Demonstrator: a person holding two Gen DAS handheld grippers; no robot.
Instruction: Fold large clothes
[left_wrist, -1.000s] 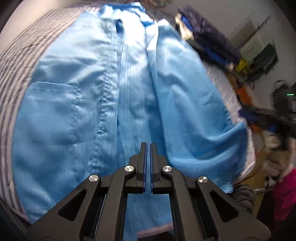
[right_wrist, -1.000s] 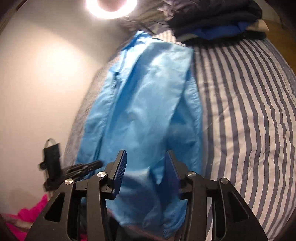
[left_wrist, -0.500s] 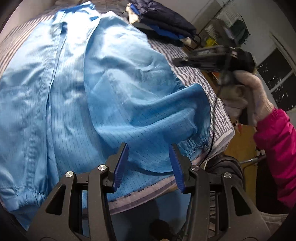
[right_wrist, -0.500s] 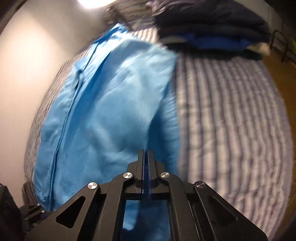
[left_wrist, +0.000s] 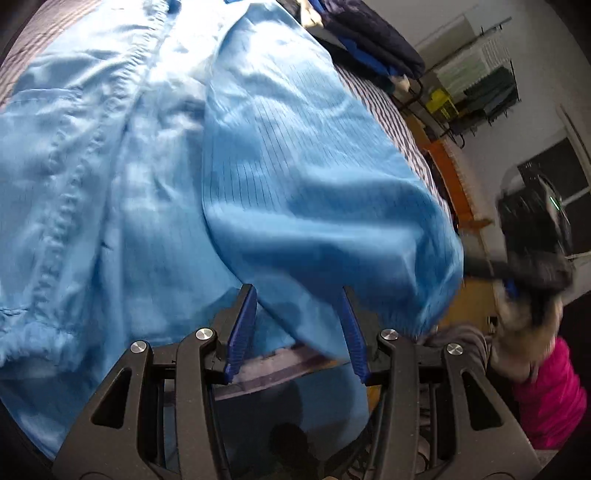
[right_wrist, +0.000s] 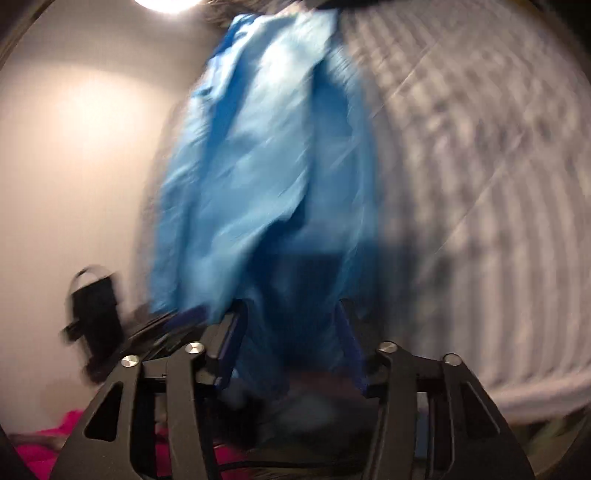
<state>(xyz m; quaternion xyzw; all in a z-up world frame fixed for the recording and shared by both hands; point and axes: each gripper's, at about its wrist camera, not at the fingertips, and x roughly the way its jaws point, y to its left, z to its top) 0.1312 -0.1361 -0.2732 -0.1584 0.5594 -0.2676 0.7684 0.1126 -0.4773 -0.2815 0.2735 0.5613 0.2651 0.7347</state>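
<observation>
Both views bulge with fisheye distortion and darken to black at the corners. The left wrist view is evenly lit and fairly sharp at centre, though the garment (left_wrist: 295, 177) smears toward its lower edge and the right side is streaked by motion. The right wrist view is heavily motion-blurred throughout. A lamp (right_wrist: 168, 3) glares white at the top, casting a warm patch on the wall (right_wrist: 74, 147); shadow darkens the cloth's lower part.
</observation>
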